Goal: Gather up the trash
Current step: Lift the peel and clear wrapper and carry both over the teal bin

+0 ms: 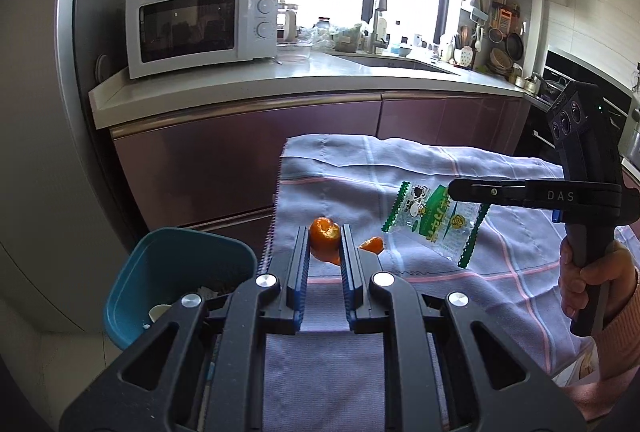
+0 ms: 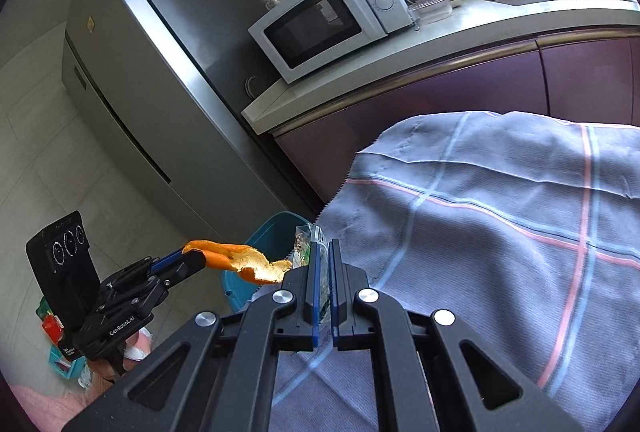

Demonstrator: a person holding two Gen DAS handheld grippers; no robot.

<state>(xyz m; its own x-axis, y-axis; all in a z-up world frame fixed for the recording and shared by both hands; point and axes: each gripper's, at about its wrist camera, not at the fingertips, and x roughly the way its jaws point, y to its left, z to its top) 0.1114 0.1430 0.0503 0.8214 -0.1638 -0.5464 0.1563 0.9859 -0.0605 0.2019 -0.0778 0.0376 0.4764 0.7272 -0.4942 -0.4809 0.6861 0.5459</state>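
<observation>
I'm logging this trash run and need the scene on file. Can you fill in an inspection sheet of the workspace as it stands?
Surface: checked cloth over a table, wrinkled.
Job's things: orange peel in the left gripper; clear snack wrapper hanging from the right gripper; teal bin beside the table, some trash already inside.
Clutter: nothing seen on the cloth.
Grippers: both shut on their items, held above the cloth.
Cables: nothing seen.
Surroundings: microwave on the counter, fridge beside it, sink area under a bright window; packets on the floor.
</observation>
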